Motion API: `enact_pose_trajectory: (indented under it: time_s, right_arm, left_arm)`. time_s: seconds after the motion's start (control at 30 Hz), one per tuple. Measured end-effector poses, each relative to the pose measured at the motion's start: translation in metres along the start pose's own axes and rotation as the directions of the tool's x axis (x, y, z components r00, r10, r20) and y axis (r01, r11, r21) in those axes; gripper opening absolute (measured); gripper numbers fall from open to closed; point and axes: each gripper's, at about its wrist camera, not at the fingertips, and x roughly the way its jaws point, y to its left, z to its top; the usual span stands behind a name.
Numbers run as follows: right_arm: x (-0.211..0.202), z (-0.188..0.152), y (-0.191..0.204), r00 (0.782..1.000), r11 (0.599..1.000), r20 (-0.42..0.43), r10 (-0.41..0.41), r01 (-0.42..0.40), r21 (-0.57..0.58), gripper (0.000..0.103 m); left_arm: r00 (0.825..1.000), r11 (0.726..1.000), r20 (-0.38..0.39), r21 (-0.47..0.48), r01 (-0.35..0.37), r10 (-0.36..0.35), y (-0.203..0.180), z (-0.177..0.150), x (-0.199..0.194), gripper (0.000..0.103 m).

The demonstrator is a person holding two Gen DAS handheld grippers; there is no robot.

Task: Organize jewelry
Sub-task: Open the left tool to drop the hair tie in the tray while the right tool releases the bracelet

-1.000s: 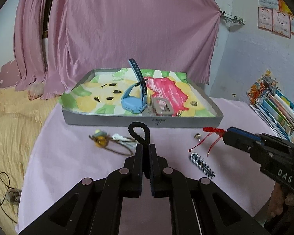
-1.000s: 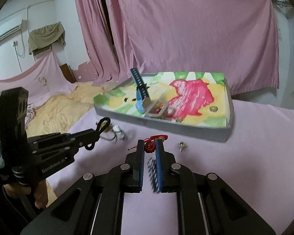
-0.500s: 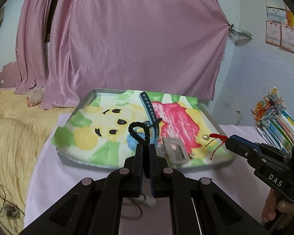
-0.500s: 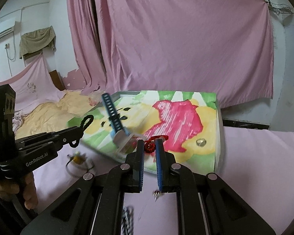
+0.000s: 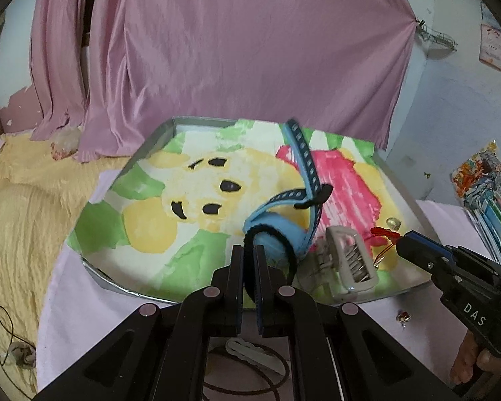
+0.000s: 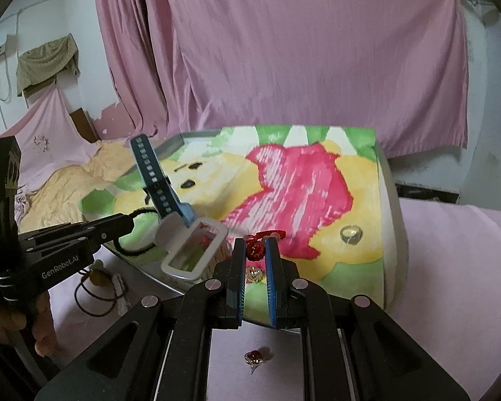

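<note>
Jewelry is held in both claws above the near edge of the tray (image 5: 170,127). Left claw (image 5: 249,254): jaws nearly closed, pinching a black cord loop (image 5: 277,234) that arcs up to the right of the fingertips. Right claw (image 6: 255,250): jaws narrowly parted, gripping a red knotted cord bracelet (image 6: 259,245) between the fingertips. Beyond the claws, the tray's colourful painted lining carries a blue watch (image 5: 284,234) with its strap standing upright, a white rectangular clip (image 6: 193,250) leaning against it, a clear-stone ring (image 6: 350,234) on the yellow patch, and a gold piece (image 6: 254,274) near the front wall. On the pink-covered bench (image 6: 451,267) outside the tray lie a red-stone ring (image 6: 255,356) and a brown hair tie with a yellow bead (image 6: 97,277).
</note>
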Motion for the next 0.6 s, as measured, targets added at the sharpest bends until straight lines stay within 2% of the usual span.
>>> enact_pose_trajectory:
  time_s: [0.23, 0.5, 0.57, 0.6]
  right_arm:
    - [0.016, -0.004, -0.003, 0.998, 1.0, -0.062, 0.002, -0.001, 0.011, 0.011]
    - [0.012, -0.004, -0.006, 0.998, 0.999, -0.058, -0.013, 0.014, 0.029, 0.014]
    - [0.006, -0.005, -0.006, 0.999, 0.999, -0.042, -0.025, 0.026, 0.028, 0.019]
    - [0.003, -0.005, -0.006, 0.999, 0.999, -0.034, -0.03, 0.031, 0.026, 0.028]
  left_arm:
    - [1.0, 1.0, -0.028, 0.002, 0.003, -0.003, 0.0, -0.002, 0.007, 0.006]
    - [1.0, 1.0, -0.022, -0.012, 0.012, -0.012, 0.003, -0.002, 0.003, 0.006]
    - [1.0, 1.0, -0.019, -0.018, 0.008, -0.008, 0.004, -0.003, 0.0, 0.008]
    - [1.0, 1.0, -0.014, -0.026, 0.004, -0.004, 0.005, -0.003, -0.003, 0.012]
